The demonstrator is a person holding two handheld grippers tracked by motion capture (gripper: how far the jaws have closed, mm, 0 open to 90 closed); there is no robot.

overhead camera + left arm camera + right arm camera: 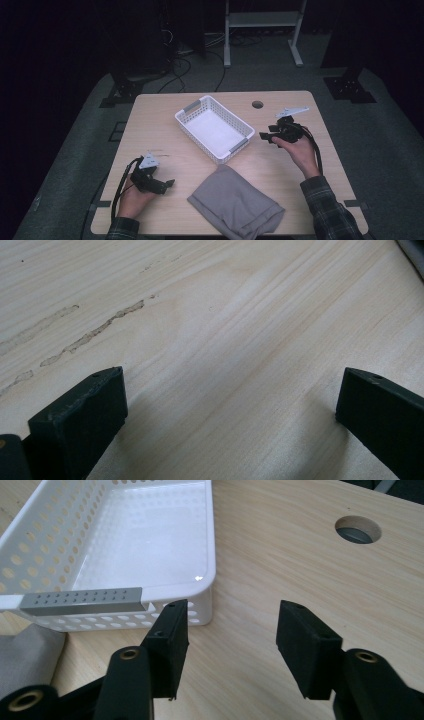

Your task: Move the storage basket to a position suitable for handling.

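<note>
Right tongs (227,635) apart, empty, just beside white basket (212,555); left tongs (230,405) apart.

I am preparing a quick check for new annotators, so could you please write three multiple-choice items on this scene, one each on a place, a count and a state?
1. Where does the folded grey cloth lie on the pale wooden table?
A. inside the basket
B. at the near edge, in front of the basket
C. over the round hole

2. How many grey handles has the white perforated plastic basket?
A. one
B. two
C. four

3. What is between the jaws of the right gripper?
A. nothing
B. the cloth
C. the basket's rim

Answers: 1 B, the high view shows it nearest the person. 2 B, one at each short end. 3 A, bare table shows between them.
</note>
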